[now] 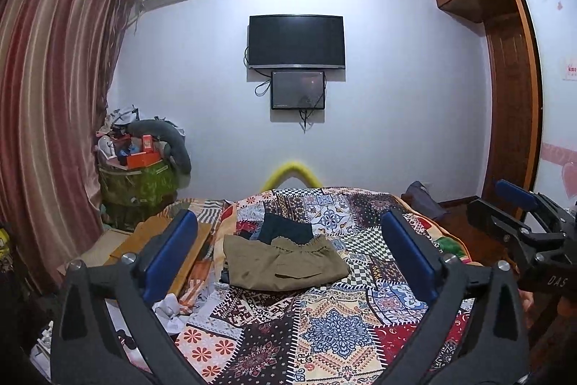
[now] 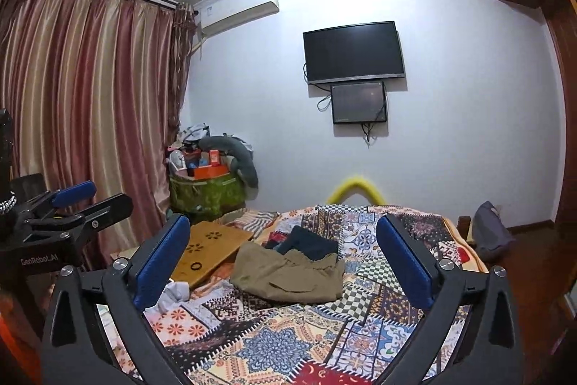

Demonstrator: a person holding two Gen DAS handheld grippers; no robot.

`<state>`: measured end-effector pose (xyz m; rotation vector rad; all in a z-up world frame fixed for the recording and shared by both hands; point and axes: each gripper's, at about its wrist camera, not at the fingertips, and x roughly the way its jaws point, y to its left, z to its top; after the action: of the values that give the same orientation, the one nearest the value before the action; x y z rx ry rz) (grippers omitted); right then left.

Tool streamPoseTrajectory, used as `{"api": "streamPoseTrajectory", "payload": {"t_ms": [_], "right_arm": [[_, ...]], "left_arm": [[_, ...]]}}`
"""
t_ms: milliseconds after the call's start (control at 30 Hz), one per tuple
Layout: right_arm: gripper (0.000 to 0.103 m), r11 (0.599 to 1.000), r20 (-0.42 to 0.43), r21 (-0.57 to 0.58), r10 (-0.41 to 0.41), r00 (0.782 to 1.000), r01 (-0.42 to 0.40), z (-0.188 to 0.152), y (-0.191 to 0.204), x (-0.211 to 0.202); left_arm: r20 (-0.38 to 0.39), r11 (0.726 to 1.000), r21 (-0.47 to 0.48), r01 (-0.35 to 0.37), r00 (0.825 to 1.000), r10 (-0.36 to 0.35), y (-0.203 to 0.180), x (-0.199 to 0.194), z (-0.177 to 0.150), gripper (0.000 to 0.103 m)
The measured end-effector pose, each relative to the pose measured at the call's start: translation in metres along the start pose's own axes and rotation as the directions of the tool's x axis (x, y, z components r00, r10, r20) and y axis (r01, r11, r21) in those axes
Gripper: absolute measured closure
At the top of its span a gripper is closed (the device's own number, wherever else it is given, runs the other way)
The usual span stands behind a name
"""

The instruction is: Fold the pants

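Two grippers hang above the bed, both with their blue-padded fingers spread wide apart and nothing between them. In the left wrist view the left gripper (image 1: 288,240) frames the khaki pants (image 1: 283,264), which lie folded into a compact block near the middle of the patchwork bedspread (image 1: 324,323), waistband toward 1 o'clock. Touching the pants at 12 o'clock sits a dark garment (image 1: 285,229), partly tucked under their far edge. The right gripper (image 1: 519,215) shows at 3 o'clock in this view, off the bed's edge, its fingers likewise parted. In the right wrist view the right gripper (image 2: 283,244) looks over the same khaki pants (image 2: 288,275), which sit just past its fingertips toward 12 o'clock, well clear of both pads. The left gripper (image 2: 72,204) appears at 9 o'clock there, its fingers apart. A wooden lap tray (image 2: 212,251) rests at 10 o'clock from the pants, beside them on the bed's edge, and crumpled white cloth (image 2: 173,294) lies at 8 o'clock. On the far wall a black television (image 2: 353,51) hangs at 12 o'clock with a smaller screen (image 2: 359,101) directly below it. Striped curtains (image 2: 79,103) fill the 9 o'clock side, with a green basket (image 2: 205,193) of clutter near them.
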<state>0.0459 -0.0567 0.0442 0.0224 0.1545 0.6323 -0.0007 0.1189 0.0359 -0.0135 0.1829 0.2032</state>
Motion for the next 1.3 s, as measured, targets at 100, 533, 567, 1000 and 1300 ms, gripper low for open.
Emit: {"api": "streamPoseTrajectory", "payload": {"t_ms": [100,533,567,1000,1300], "right_arm": [[0.001,1.0,-0.007,0.002,-0.002,1.0,0.002,-0.004,-0.001,0.0],[0.0,1.0,-0.038,0.016,-0.002,0.999,0.003,-0.008,-0.005,0.002],[0.0,1.0,-0.04,0.018,-0.003,0.999,0.004,-0.008,-0.005,0.002],[0.0,1.0,-0.042,0.027,-0.008,0.999,0.009,-0.006,-0.008,-0.001],[0.0,0.999,-0.04,0.034,-0.007,0.999,0.008,-0.003,-0.008,-0.002]], "left_arm": [[-0.005,1.0,-0.003,0.0,1.0,0.0,0.0,0.001,-0.002,0.0],[-0.027,0.999,-0.035,-0.006,1.0,0.005,0.006,0.009,-0.007,0.0],[-0.027,0.999,-0.035,-0.006,1.0,0.005,0.006,0.009,-0.007,0.0],[-0.029,0.999,-0.031,0.008,1.0,-0.009,0.006,0.01,-0.009,0.0],[-0.023,1.0,-0.015,0.024,0.999,-0.025,0.001,0.008,-0.009,0.0]]}}
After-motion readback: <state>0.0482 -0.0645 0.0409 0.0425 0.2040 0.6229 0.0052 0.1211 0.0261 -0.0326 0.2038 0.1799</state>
